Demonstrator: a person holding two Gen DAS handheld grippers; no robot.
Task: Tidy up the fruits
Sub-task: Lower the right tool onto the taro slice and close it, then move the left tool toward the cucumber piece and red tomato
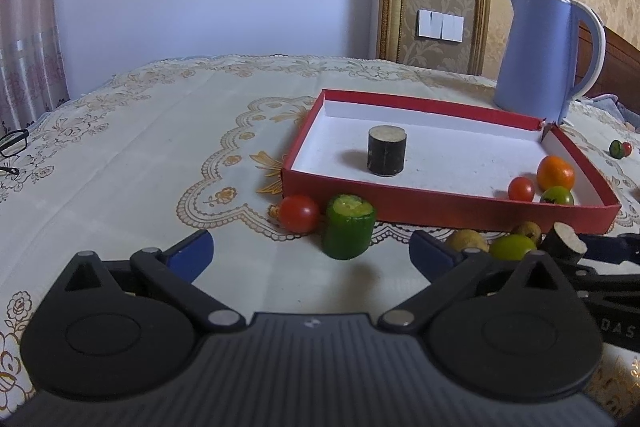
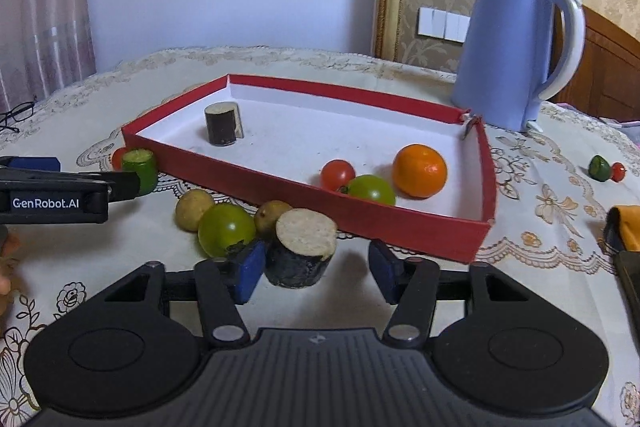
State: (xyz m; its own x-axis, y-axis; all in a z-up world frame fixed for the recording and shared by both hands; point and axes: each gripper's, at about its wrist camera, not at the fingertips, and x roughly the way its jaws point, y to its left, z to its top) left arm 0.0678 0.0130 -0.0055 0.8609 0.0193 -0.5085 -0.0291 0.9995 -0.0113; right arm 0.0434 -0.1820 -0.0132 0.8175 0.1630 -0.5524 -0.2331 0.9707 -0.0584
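Resting between right gripper's [image 2: 316, 273] spread fingers (touching the left pad): dark cut stub [image 2: 302, 247].

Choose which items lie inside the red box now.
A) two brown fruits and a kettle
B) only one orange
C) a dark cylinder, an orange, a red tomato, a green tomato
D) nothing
C: the red box holds the dark cylinder, orange, red tomato and green tomato.

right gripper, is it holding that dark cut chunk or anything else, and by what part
Nothing is held. The right gripper has its jaws open around the dark cut chunk, which stands on the table; only the left jaw looks to touch its side.
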